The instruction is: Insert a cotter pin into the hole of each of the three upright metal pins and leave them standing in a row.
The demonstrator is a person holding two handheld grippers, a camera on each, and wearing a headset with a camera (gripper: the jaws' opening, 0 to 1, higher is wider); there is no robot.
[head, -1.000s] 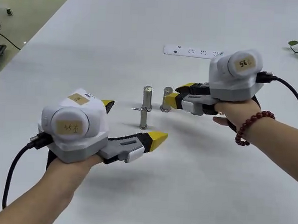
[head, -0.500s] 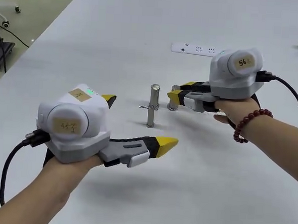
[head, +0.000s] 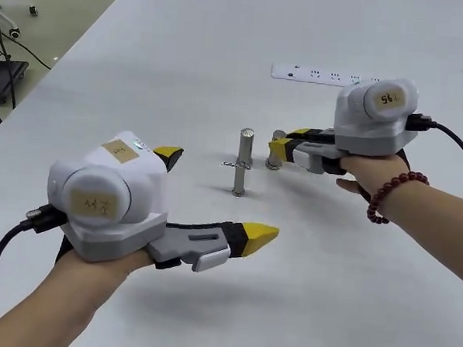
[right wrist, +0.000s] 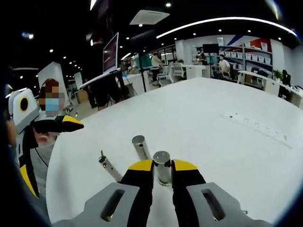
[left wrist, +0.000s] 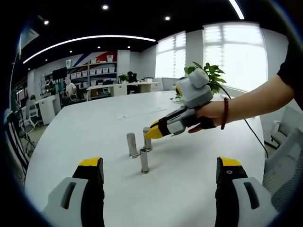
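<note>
Three upright metal pins stand close together mid-table. The rear pin stands free. A thin cotter pin sticks out sideways near the top of the front pin. My right gripper is shut on the right-hand pin, one yellow fingertip on each side; in the left gripper view the right gripper meets that pin. My left gripper hangs open, wide apart, in front of the pins and holds nothing.
A white power strip lies at the back of the white table. The table's left edge runs along the floor at the upper left. A black cable trails from the right gripper. A potted plant stands beyond the right gripper.
The head camera has shifted a little. My left gripper has drifted slightly nearer and lower. The right gripper stays on the right-hand pin.
</note>
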